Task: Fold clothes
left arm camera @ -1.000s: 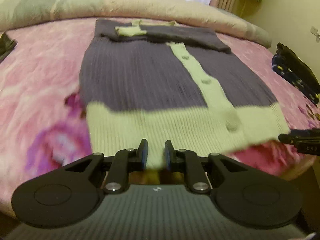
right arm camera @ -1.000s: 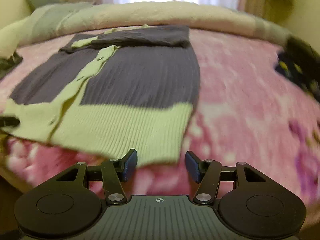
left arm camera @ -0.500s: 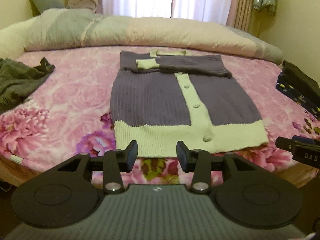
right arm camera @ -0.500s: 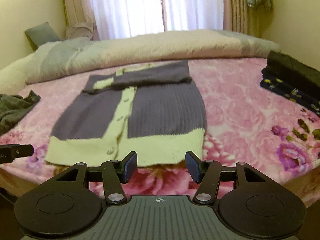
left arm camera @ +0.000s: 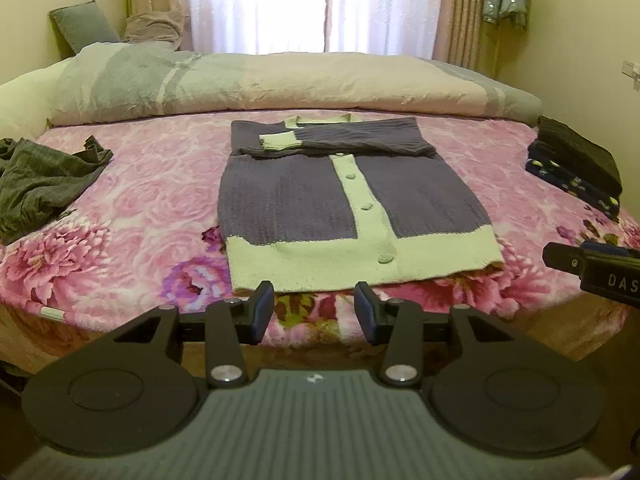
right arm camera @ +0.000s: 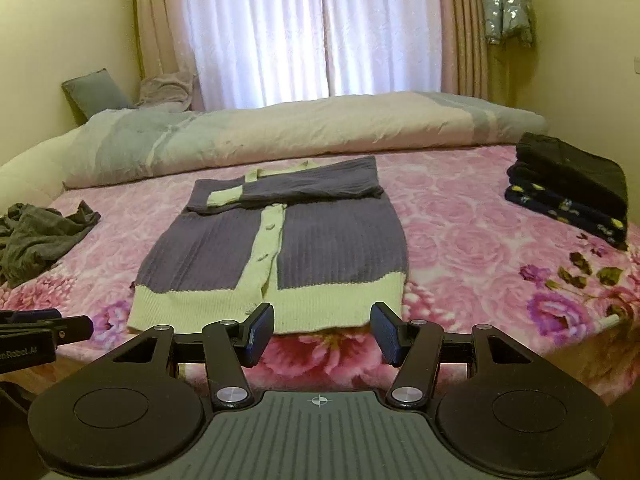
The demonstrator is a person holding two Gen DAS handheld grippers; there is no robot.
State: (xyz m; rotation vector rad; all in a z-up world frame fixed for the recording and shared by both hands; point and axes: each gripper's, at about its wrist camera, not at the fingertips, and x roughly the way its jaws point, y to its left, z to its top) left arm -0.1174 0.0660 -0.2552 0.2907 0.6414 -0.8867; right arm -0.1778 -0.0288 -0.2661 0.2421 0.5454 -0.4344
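Just cardigan (left arm camera: 352, 204) hem near bed-edge.

Purple cardigan (left arm camera: 288, 200) with pale green trim on pink rose-patterned blanket (left arm camera: 152, 200).

Home bedroom: bed (left arm camera: 140, 200), curtains (right arm camera: 304, 32)

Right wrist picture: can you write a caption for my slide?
Open right gripper faces a purple-and-green cardigan on the bed.
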